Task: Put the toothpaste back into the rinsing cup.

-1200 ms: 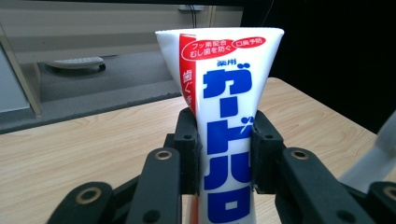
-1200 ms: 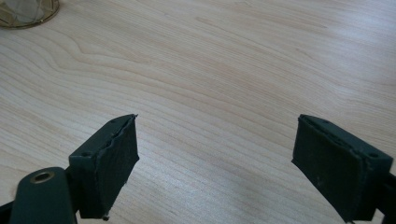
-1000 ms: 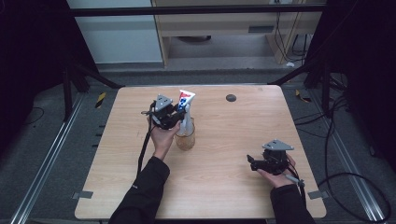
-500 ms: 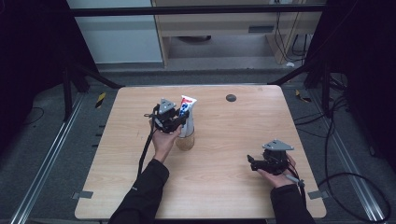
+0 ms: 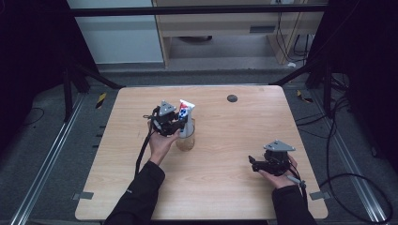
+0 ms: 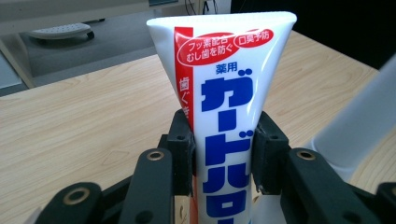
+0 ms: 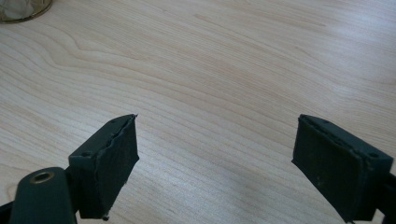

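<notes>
Nearest the person's edge of the pale wooden table, the right gripper sits in the hand, low over the near right part of the board. Its own view shows what the high view cannot: both black jaws spread wide with nothing between them, bare wood grain below, and the rim of a clear glass cup at the far corner. Bare table lies all round that hand, and the right edge is near.

Farther in, left of centre, the left gripper is clamped on a white toothpaste tube with blue and red lettering, crimped end up. The left gripper view shows the pads pinching the tube at both sides; the high view shows the tube standing upright in the cup.

Beyond, a small dark round disc lies near the far edge, well apart.
</notes>
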Demonstrator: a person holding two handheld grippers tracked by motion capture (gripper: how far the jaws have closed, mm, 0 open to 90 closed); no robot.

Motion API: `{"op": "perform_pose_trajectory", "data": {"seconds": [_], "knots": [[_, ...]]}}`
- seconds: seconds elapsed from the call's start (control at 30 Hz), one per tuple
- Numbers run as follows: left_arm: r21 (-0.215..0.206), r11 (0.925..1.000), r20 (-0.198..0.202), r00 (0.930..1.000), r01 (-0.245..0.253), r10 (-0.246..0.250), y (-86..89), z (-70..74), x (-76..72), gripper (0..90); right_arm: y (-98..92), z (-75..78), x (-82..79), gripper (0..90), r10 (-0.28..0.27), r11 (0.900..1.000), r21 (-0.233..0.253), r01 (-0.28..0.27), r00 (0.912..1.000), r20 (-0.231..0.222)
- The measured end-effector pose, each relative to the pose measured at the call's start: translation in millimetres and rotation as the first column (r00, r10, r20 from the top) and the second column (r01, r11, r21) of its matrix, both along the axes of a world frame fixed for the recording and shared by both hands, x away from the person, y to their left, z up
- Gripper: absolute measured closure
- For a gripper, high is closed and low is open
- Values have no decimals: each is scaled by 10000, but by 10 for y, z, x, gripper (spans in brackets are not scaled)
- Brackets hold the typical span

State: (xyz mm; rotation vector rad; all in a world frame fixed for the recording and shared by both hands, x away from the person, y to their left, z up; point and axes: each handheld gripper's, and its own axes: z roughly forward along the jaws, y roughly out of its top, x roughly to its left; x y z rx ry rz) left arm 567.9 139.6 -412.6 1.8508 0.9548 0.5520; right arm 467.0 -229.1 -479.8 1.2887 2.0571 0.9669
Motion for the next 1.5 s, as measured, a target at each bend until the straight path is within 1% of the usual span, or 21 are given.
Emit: {"op": "perform_pose_trajectory", "data": {"seconds": [0.1, 0.17, 0.27, 0.33, 0.4, 0.63, 0.7, 0.9, 1.0, 1.1, 1.17, 1.27, 1.4, 1.5], "knots": [[291, 9996, -27, 10000, -33, 34, -11, -2, -28, 639, 5, 5, -7, 143, -14, 10000, 35, 14, 10000, -28], [502, 9987, -44, 10000, -14, 16, 4, -4, -48, 628, -1, 7, -5, 143, 6, 10000, -6, -6, 10000, 40], [937, 9956, -148, 9999, 36, -22, 43, -27, -69, 601, -1, 5, -4, 143, 2, 10000, -13, -2, 10000, 44], [1118, 9937, -216, 9998, 54, -30, 59, -62, -77, 596, 5, 3, -4, 142, -9, 10000, -17, 9, 10000, 13], [1183, 9929, -296, 9995, 85, -50, 71, -92, -82, 593, 9, 0, -2, 143, 3, 10000, -48, -3, 10000, 16], [1414, 9897, -235, 9996, 204, -172, 105, -85, -129, 582, 3, 3, -5, 142, -37, 10000, 7, 37, 10000, -19], [1350, 9904, -218, 9994, 283, -255, 118, -80, -153, 543, -3, 3, -2, 143, -19, 10000, -51, 19, 10000, 1], [1461, 9885, -183, 9991, 395, -372, 195, -36, -246, 505, 5, 4, -6, 142, -57, 10000, -9, 57, 10000, -28], [1419, 9889, -186, 9990, 438, -416, 245, -11, -301, 481, 3, 0, -3, 143, -55, 10000, -62, 55, 10000, -13], [1146, 9921, 19, 9987, 503, -508, 296, 24, -368, 459, 3, 0, -8, 143, -33, 10000, -59, 33, 10000, 2], [1134, 9924, 176, 9986, 472, -495, 330, 62, -431, 447, -1, 0, -9, 142, -29, 10000, -83, 29, 10000, 20], [1111, 9927, 206, 9985, 473, -499, 383, 88, -510, 432, -8, 4, -18, 141, -56, 10000, -78, 56, 10000, 5], [1159, 9924, 247, 9987, 408, -439, 481, 77, -627, 417, -14, 3, -28, 140, -81, 9999, -64, 81, 10000, 8], [1185, 9926, 117, 9995, 270, -286, 577, 38, -693, 401, -12, 6, -38, 136, -88, 9999, -58, 88, 10000, -23]]}}
